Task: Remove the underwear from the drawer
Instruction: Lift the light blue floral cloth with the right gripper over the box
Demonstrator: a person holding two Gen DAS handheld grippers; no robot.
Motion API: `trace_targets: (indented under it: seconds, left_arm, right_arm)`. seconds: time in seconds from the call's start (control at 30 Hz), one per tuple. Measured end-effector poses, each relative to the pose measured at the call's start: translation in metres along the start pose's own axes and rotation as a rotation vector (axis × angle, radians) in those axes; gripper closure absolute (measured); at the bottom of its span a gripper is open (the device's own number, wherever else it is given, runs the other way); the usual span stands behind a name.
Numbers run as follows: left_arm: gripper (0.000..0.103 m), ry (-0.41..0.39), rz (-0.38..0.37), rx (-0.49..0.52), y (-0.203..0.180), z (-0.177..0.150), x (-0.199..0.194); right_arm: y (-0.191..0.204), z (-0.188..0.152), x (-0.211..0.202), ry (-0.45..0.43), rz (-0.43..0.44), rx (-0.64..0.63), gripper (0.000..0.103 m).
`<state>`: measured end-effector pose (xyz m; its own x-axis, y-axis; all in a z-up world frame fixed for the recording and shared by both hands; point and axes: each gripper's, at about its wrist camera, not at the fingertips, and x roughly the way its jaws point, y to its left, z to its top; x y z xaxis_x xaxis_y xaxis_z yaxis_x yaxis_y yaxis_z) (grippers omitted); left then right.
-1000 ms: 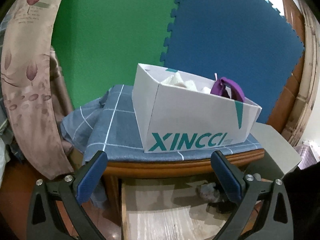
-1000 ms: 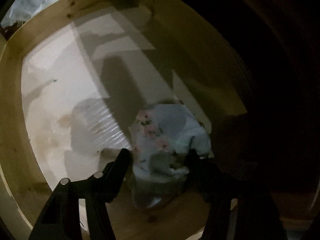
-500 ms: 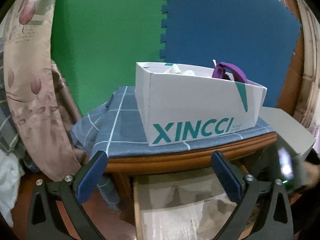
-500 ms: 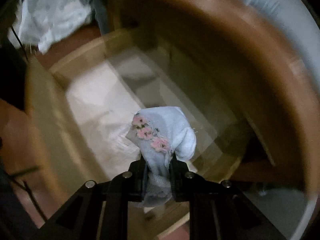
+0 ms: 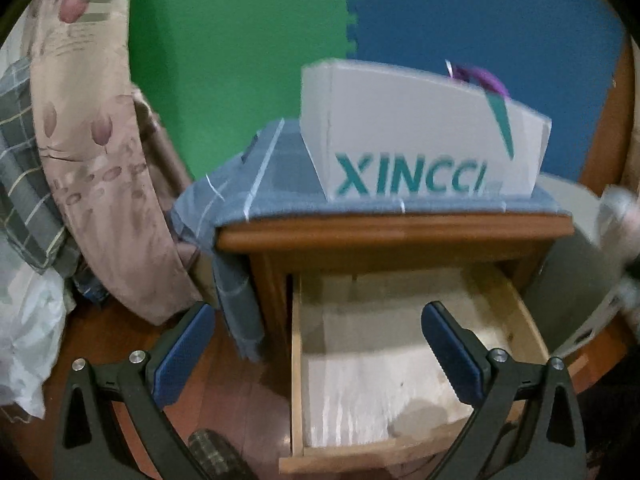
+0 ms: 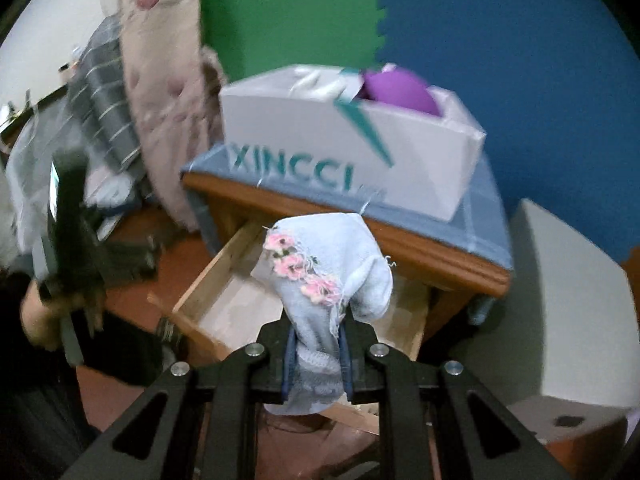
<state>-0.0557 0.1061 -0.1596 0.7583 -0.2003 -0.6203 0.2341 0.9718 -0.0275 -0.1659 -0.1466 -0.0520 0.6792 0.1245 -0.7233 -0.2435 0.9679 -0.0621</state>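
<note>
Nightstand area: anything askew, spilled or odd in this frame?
The blue checked cloth sits askew on the nightstand, bunched and drooping off one corner beside the open drawer. The underwear is clamped in the right gripper, above the drawer. The drawer bottom looks stained. Nothing spilled.

From my left gripper (image 5: 316, 350), jaws spread wide, I see the open drawer (image 5: 297, 360) straight below, its pale floor bare, with room to pass between its wooden side walls. The overhanging top of the wooden nightstand (image 5: 394, 230) closes off the drawer's back part. On that surface a blue checked cloth (image 5: 280, 176) carries the white XINCCI box (image 5: 416, 136), which blocks most of the top; a strip of cloth beside the box on its left stays free. A hanging floral curtain (image 5: 92, 152) crowds the left side, and a grey box (image 6: 568, 304) stands just right of the nightstand.
</note>
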Motion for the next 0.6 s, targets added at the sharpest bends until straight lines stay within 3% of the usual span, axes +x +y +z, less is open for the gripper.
trace_targets:
  seconds: [0.17,0.4,0.6]
  left_arm:
    - [0.001,0.095,0.012,0.081,-0.016,-0.008,0.022]
    - [0.001,0.098,-0.026,0.158,-0.032,-0.015,0.021]
    - [0.001,0.101,-0.032,0.146,-0.028,-0.014,0.019]
  right_arm:
    - [0.008,0.023,-0.008,-0.041,-0.087,0.033,0.085]
    - [0.017,0.062,-0.021,-0.091,-0.148,0.056,0.085]
    - [0.031,0.093,-0.021,-0.136,-0.168,0.053,0.085]
